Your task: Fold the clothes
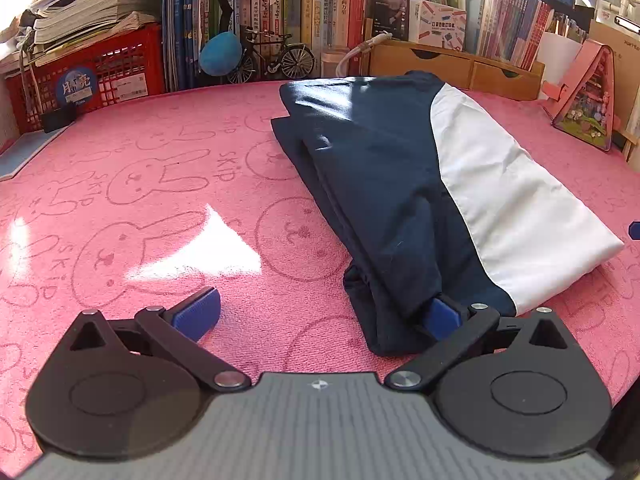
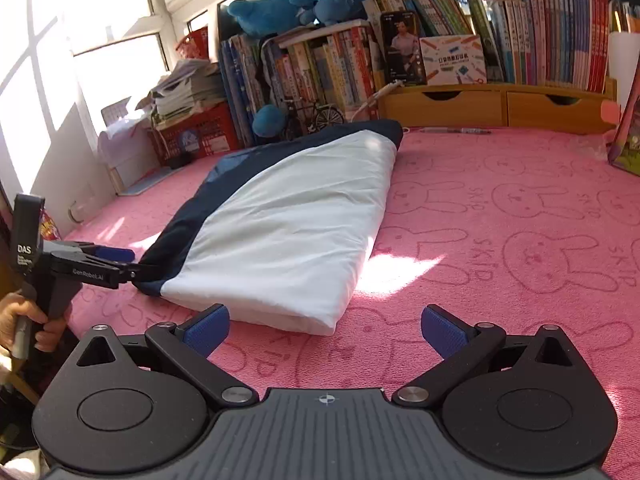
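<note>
A navy-and-white garment is lying on the pink mat, already doubled into a long thick bundle with its layers stacked, navy on the side toward the left gripper and white on the side toward the right gripper. The bundle is being kept in the middle of the mat, probably so that both tools can reach it from their own sides.

The left gripper is being held with its jaws spread wide. One pad is tucked under or against the near navy corner, while the other pad is resting apart on the mat; nothing is being pinched. In the right wrist view that tool is being held at the same corner by a hand, low and level with the mat, seemingly so a finger can slide beneath the cloth.

The right gripper is likewise being held wide apart and empty, just short of the white near edge, touching nothing.

Such a scene is fitting either a bundle being taken up for one more fold, or a finished fold just being let go; which of these is not settled here.
</note>
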{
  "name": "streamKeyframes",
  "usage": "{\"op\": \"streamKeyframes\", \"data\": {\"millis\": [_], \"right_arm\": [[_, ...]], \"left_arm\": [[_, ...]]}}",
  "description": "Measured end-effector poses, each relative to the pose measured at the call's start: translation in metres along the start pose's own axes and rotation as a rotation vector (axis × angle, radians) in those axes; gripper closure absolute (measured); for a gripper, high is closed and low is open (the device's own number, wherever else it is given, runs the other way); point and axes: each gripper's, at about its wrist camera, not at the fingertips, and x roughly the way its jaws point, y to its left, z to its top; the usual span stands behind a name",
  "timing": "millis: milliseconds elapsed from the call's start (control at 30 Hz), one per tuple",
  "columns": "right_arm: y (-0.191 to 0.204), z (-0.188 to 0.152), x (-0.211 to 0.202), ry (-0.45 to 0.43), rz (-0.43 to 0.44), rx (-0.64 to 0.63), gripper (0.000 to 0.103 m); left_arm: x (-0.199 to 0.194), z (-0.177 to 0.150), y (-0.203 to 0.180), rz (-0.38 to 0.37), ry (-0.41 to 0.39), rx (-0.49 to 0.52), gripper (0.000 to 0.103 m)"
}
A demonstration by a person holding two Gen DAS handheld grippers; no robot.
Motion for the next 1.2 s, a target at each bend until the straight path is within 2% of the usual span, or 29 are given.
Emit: {"op": "streamKeyframes", "data": {"millis": [100, 467, 633, 767, 967, 1200], "right_arm": [[-0.034, 0.021, 0.013, 0.088, 0.116, 0.215, 0.0], [-0.078, 0.079, 0.098, 0.29, 0.372, 0.498, 0.0], [-0.083, 0.104, 0.131, 0.267, 0.347, 0.522, 0.0], [-0.086, 0.118, 0.154, 0.266, 0.359, 0.532, 0.0], [-0.075, 0.1, 0.135, 0.303, 0.42, 0.434, 0.0], [-0.065, 0.077, 0.106, 0.355, 0.477, 0.445, 0.0]], "left_arm": [[0.0, 0.0, 0.0, 0.0, 0.001, 0.0, 0.0], [0.0, -0.001, 0.001, -0.002, -0.003, 0.0, 0.0], [-0.001, -0.002, 0.001, -0.002, -0.011, -0.003, 0.0], [-0.002, -0.004, 0.0, -0.003, -0.023, -0.003, 0.0], [-0.003, -0.006, 0.0, -0.003, -0.039, -0.004, 0.0], [-0.004, -0.007, 0.0, -0.006, -0.048, -0.002, 0.0]]}}
